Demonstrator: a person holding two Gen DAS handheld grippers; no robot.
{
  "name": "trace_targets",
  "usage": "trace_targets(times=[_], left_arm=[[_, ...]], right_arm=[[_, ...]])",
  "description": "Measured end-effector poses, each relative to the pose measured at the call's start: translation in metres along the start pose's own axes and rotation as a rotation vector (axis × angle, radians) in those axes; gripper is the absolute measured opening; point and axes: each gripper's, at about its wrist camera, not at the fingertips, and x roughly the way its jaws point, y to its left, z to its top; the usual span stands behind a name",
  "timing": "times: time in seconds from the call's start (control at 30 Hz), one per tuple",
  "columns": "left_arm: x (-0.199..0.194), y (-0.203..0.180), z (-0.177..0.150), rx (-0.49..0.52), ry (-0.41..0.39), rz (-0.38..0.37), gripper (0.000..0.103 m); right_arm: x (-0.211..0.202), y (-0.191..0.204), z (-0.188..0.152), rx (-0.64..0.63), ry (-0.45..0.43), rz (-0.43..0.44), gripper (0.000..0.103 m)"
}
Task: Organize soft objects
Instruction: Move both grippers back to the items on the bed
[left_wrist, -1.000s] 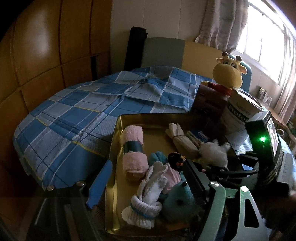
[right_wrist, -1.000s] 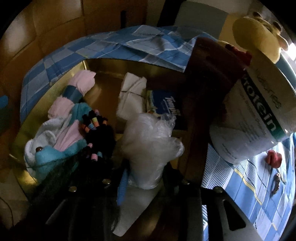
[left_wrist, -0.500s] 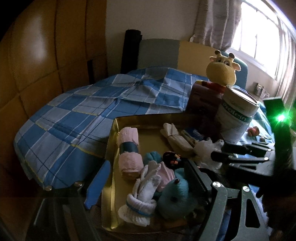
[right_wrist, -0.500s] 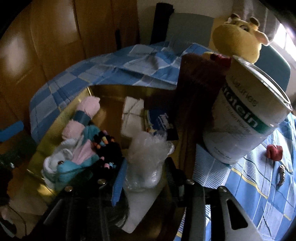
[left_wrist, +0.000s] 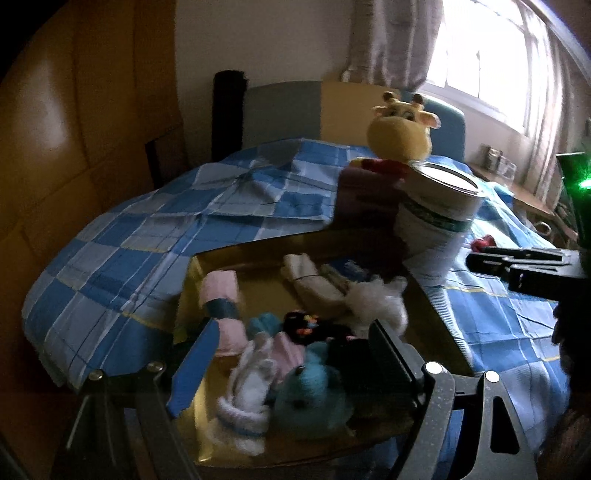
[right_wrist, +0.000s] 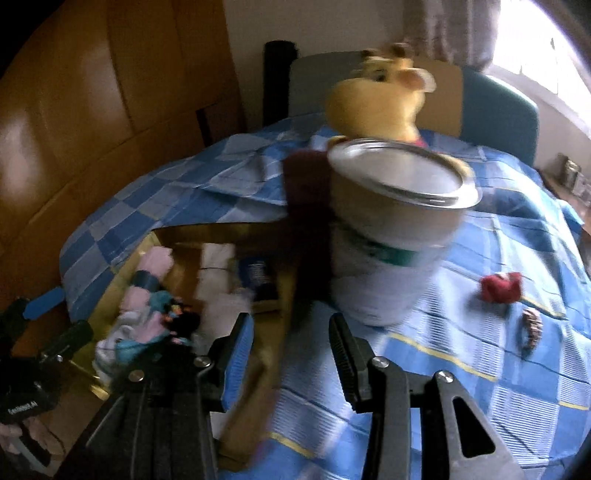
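Right gripper (right_wrist: 288, 325) now sits higher and has swung over toward the big can (right_wrist: 391, 236). The white crinkly bundle (left_wrist: 376, 302) that was between its fingers is gone from them. The fingers are let go, a little apart, with nothing between them. The bundle now lies in the gold tray (left_wrist: 192, 280), down and to the left of those fingers. I think that one soft thing is put away, and this hand is free for the next one.

The left gripper (left_wrist: 291, 325) has moved back a bit. Its fingers are spread wide and hold nothing. They hang over the near end of the tray.

Right under the left fingers I count one white sock bundle (left_wrist: 247, 398), one teal fuzzy toy (left_wrist: 310, 391) and one pink soft piece (left_wrist: 288, 350). Just past the fingertips is one black bunch of hair ties with bright beads (left_wrist: 303, 325). Farther out in the tray are one pink rolled towel with a teal band (left_wrist: 221, 295), one folded cream cloth (left_wrist: 310, 280), one blue tissue pack (left_wrist: 347, 269) and the one white bundle.

Straight ahead of the right fingers stands the one can, with one dark box (right_wrist: 306, 206) touching its left side. Behind them is one yellow giraffe toy (right_wrist: 373, 99). To the right of the fingers, on the blue checked cloth (right_wrist: 480, 369), lie one small red thing (right_wrist: 500, 288) and one brown clip (right_wrist: 530, 328). These are still outside the tray.
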Motion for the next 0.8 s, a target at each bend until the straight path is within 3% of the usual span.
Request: trace_targets(times=[0.27, 0.4, 0.6, 0.7, 0.8], left_arm=[[0.005, -0.049, 0.011, 0.108, 0.006, -0.076, 0.084], [0.008, -0.081, 0.016, 0.169, 0.016, -0.134, 0.084], [0.017, -0.134, 0.017, 0.255, 0.059, -0.228, 0.084], [0.023, -0.166, 0.015, 0.305, 0.087, -0.280, 0.084], [0.030, -0.189, 0.014, 0.331, 0.116, -0.324, 0.084]], right_arm=[[-0.022, -0.091, -0.013, 0.076, 0.016, -0.190, 0.043], [-0.032, -0.158, -0.027, 0.177, 0.029, -0.323, 0.043], [-0.045, -0.257, -0.069, 0.463, 0.023, -0.493, 0.043], [-0.060, -0.295, -0.088, 0.710, -0.015, -0.454, 0.043], [-0.067, -0.311, -0.102, 0.820, -0.015, -0.480, 0.043]])
